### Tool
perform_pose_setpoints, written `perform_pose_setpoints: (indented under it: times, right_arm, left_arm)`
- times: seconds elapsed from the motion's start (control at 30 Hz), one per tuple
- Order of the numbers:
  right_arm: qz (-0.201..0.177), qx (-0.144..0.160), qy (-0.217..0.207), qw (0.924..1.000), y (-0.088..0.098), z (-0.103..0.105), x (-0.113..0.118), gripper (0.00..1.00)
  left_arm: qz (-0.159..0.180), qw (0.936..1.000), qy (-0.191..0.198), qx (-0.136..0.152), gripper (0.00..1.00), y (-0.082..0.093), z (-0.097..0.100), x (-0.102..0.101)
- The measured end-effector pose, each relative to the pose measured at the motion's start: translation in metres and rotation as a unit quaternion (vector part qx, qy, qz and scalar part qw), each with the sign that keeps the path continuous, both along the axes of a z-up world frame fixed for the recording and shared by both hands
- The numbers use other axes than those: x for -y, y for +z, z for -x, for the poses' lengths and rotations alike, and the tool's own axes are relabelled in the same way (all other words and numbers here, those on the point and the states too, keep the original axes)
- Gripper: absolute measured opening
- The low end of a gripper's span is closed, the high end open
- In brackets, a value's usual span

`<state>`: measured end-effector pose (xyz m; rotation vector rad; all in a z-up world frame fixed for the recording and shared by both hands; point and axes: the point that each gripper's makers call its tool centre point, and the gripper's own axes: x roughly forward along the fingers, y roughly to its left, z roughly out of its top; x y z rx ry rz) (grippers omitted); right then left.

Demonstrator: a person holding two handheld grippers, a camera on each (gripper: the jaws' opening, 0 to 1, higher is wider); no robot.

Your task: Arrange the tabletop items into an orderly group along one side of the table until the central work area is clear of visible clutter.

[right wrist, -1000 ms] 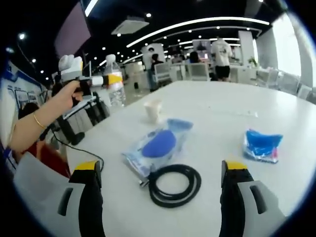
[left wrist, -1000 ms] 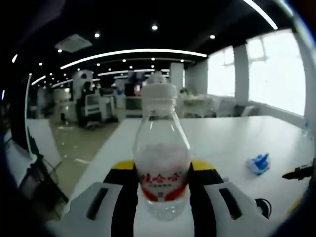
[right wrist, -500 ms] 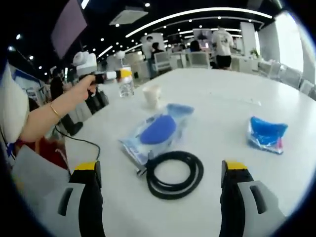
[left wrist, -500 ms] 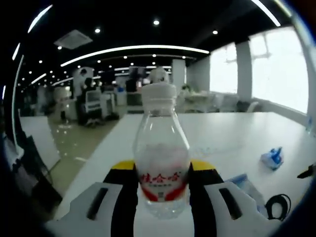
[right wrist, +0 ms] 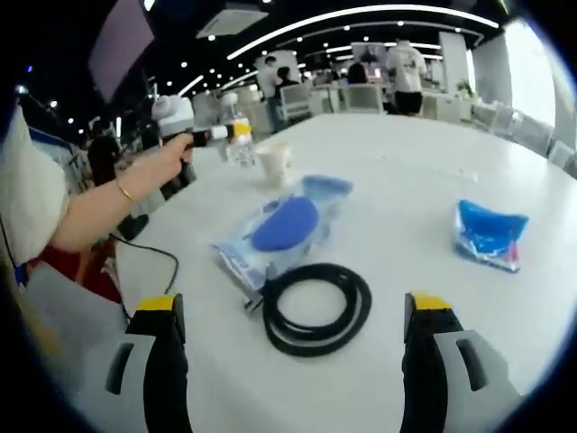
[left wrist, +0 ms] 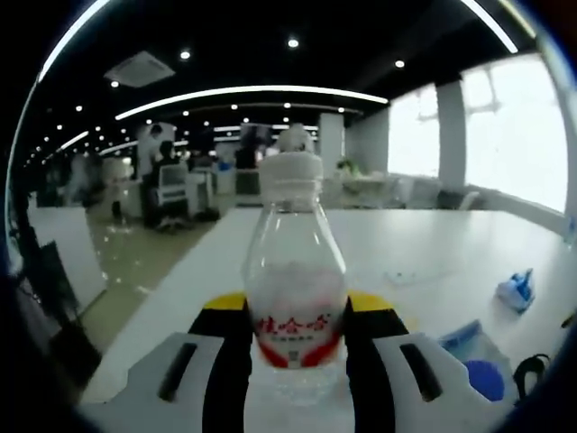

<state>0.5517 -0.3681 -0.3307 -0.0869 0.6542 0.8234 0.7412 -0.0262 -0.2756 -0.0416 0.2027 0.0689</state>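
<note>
A clear water bottle [left wrist: 294, 289] with a white cap and red label stands upright between the jaws of my left gripper [left wrist: 294, 354], which is shut on it. In the right gripper view a hand [right wrist: 167, 155] holds that left gripper [right wrist: 212, 135], with the bottle [right wrist: 238, 142] just left of a white paper cup [right wrist: 273, 162] at the table's far left side. My right gripper [right wrist: 293, 361] is open above the white table [right wrist: 406, 171]. A black coiled cable [right wrist: 315, 302] lies just ahead of its jaws.
A clear bag with a blue item [right wrist: 284, 224] lies beyond the cable, and a blue packet [right wrist: 491, 234] rests to the right. The left gripper view has the blue packet [left wrist: 518, 290] and the bag [left wrist: 478, 361] at the right. People and desks stand far behind.
The left gripper has carried the bottle inward over the table edge, ending close beside the paper cup. The right gripper stays open and has barely shifted.
</note>
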Motion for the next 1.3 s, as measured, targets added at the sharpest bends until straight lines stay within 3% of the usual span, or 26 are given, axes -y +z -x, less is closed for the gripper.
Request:
perform_pose_setpoints:
  times: [0.3,0.5,0.67,0.83,0.87,1.07,1.3]
  right_arm:
    - [0.012,-0.002,-0.004,0.9999,-0.004,-0.002,0.005,0.99]
    - [0.011,-0.006,-0.003,0.9999,-0.005,-0.001,0.004,0.99]
    - [0.017,-0.023,-0.002,0.9996,-0.011,0.002,0.005,0.99]
    - [0.011,-0.02,-0.007,0.9997,-0.008,0.0,0.007,0.99]
    - [0.01,-0.021,-0.01,0.9997,-0.008,-0.001,0.007,0.99]
    - [0.007,-0.036,-0.017,0.9992,-0.011,0.0,0.009,0.97]
    - [0.001,-0.04,-0.027,0.9988,-0.01,-0.001,0.013,0.95]
  left_arm:
    - [0.015,0.9997,-0.015,0.011,0.37,-0.014,-0.008,-0.002]
    - [0.003,0.9997,-0.021,0.01,0.37,-0.02,-0.013,0.002]
    - [0.021,0.9992,-0.021,0.028,0.37,-0.022,-0.016,0.002]
    - [0.007,0.9995,-0.023,0.019,0.37,-0.032,-0.017,0.004]
    - [-0.001,0.9992,-0.026,0.031,0.37,-0.028,-0.017,0.005]
    - [-0.026,0.9991,-0.027,0.02,0.37,-0.03,-0.018,0.015]
    - [-0.025,0.9996,0.005,0.015,0.37,-0.031,-0.015,0.014]
